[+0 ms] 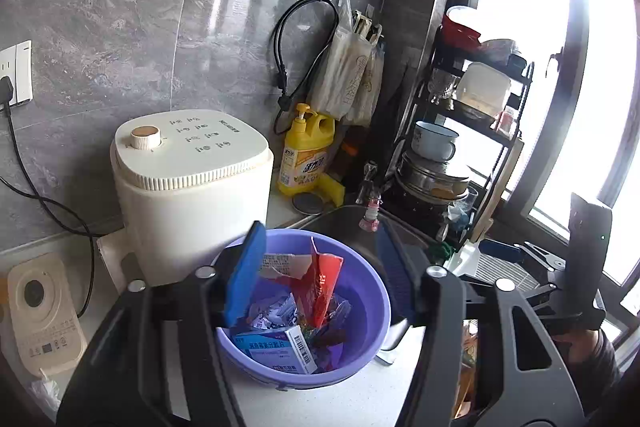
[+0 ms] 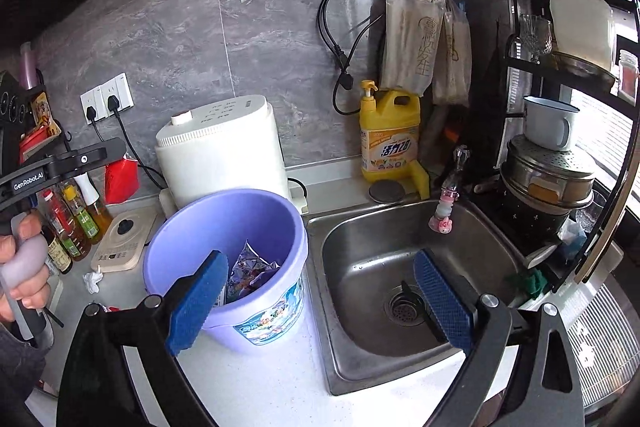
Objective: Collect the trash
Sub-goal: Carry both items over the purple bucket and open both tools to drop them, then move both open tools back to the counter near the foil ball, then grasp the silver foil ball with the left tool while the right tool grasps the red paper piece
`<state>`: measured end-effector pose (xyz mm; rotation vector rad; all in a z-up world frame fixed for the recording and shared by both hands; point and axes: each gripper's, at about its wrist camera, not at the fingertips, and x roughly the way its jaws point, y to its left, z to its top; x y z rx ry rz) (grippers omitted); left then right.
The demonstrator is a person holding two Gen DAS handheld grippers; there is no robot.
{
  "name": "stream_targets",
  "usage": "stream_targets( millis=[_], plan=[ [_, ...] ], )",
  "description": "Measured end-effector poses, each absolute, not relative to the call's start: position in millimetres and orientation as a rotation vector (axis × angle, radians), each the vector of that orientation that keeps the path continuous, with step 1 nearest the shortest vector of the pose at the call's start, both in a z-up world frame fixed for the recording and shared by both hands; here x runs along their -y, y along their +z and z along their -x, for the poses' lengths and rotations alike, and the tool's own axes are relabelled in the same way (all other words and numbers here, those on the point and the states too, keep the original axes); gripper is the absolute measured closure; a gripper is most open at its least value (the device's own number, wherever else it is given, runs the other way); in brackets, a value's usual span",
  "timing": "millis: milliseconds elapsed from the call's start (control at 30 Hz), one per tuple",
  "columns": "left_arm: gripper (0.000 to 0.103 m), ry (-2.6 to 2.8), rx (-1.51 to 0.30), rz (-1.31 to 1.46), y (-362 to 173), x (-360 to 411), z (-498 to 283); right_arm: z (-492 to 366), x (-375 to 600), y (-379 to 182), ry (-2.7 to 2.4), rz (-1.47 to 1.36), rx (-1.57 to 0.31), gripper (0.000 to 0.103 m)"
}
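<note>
Trash [image 1: 296, 311] jumbled in upright bucket [image 2: 256, 211]

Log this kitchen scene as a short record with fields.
setting: kitchen counter beside a steel sink
bin: purple bucket on the counter
bin contents: red wrapper, blue medicine box, foil packets
left claw: open, empty, over the bucket
right claw: open, empty
loose trash: crumpled tissue on the counter
</note>
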<state>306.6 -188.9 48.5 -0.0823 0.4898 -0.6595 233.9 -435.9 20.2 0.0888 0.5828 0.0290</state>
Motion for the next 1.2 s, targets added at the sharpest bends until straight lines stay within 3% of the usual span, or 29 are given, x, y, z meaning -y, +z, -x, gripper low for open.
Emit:
stream_targets(
  millis=[33,300,633,933,1067,1200],
  plan=[
    [0.011,-0.665,-0.457,0.100,50,184,-302,-234,433,20,0.035,-0.090,-0.582,0.011],
    [0.007,-0.518,-0.467,0.115,43,120,-295,-247,396,19,0.126,-0.049,-0.574,0.008],
    [0.006,-0.222,-0.501,0.173,17,10,-262,-272,303,19,0.385,0.035,-0.583,0.008],
    [0.006,-0.081,-0.568,0.223,-19,-42,-227,-270,219,1,0.600,0.133,-0.617,0.008],
    [0.008,-0.050,-0.606,0.276,-42,-57,-224,-266,189,-10,0.675,0.175,-0.649,0.015],
    [0.019,-0.035,-0.667,0.330,-70,-68,-226,-270,168,-29,0.736,0.184,-0.717,0.026]
  ],
)
